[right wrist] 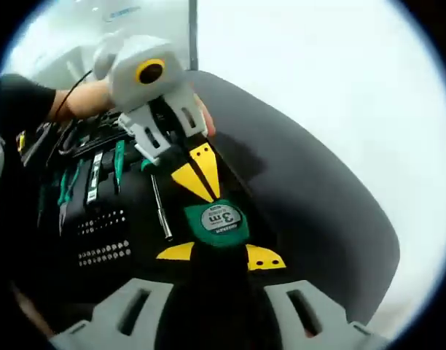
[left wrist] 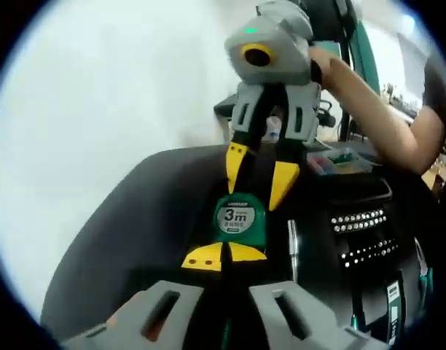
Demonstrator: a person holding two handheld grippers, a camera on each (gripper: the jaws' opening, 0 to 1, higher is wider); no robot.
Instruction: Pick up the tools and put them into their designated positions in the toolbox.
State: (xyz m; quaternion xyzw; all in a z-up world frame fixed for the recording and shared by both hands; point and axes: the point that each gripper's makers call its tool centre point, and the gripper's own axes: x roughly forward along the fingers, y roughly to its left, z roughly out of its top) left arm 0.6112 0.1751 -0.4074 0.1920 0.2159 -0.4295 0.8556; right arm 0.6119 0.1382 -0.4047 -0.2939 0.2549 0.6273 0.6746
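- Two grippers meet over one green 3m tape measure [left wrist: 240, 216], face up above the black toolbox [left wrist: 369, 240].
- Left gripper view: my left gripper [left wrist: 223, 257] has its yellow tips at the tape's near edge, one on each side of the lower case. They look closed against it, so I read it as grasped, likely pinched at the bottom rim.
- Same view: the right gripper [left wrist: 258, 175] comes in from the far side, its yellow fingers slanting down to the tape's top edge. Contact looks likely, but I cannot tell if it is a firm clamp.
- Right gripper view: my right gripper [right wrist: 221, 257] has tips just beside the tape measure [right wrist: 219, 219], one on each side of its lower half, touching or nearly so. The left gripper [right wrist: 197, 173] reaches in from above.
- Why, my guess: a two-sided hold steadies a round, slippery case while I line it up with its slot in the toolbox [right wrist: 92, 219].
- The bit rows [left wrist: 358, 219] and green-handled tools [right wrist: 99, 171] are already seated in the tray, near the tape.
- I cannot tell whether the tape is resting in its recess or hovering just over it.
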